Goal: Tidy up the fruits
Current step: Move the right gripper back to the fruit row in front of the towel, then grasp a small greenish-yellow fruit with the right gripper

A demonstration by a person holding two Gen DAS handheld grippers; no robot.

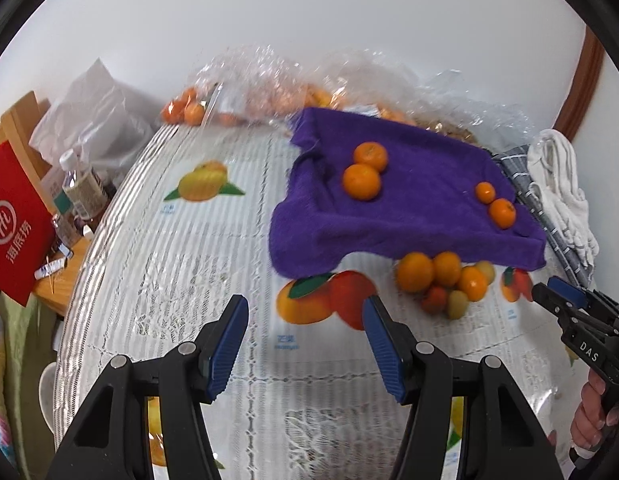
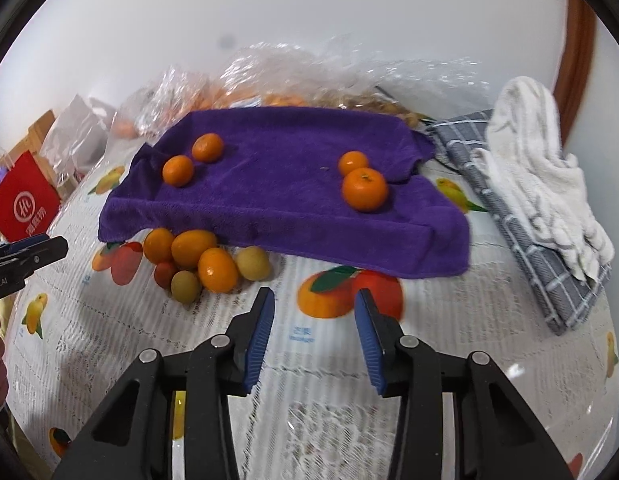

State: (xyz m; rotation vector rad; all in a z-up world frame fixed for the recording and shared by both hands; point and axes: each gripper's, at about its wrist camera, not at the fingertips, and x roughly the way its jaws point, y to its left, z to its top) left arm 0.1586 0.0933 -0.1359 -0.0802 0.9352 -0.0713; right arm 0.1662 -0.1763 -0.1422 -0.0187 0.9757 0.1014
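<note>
Overhanging purple towel [image 2: 269,200], table's [image 2: 329,360] near side bare

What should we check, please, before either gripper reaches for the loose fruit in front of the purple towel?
1. Left gripper empty, jaws apart: ok.
2. Right gripper empty, jaws apart over bare tablecloth: ok.
3. Loose fruit pile unobstructed in front of the purple towel: ok.
4. Towel has free space between its two pairs of oranges: ok.
5. Pile fruits separated enough for a clean single grasp: not ok, they touch each other.
6. Which fruit kind goes where on the towel: cannot tell.
</note>
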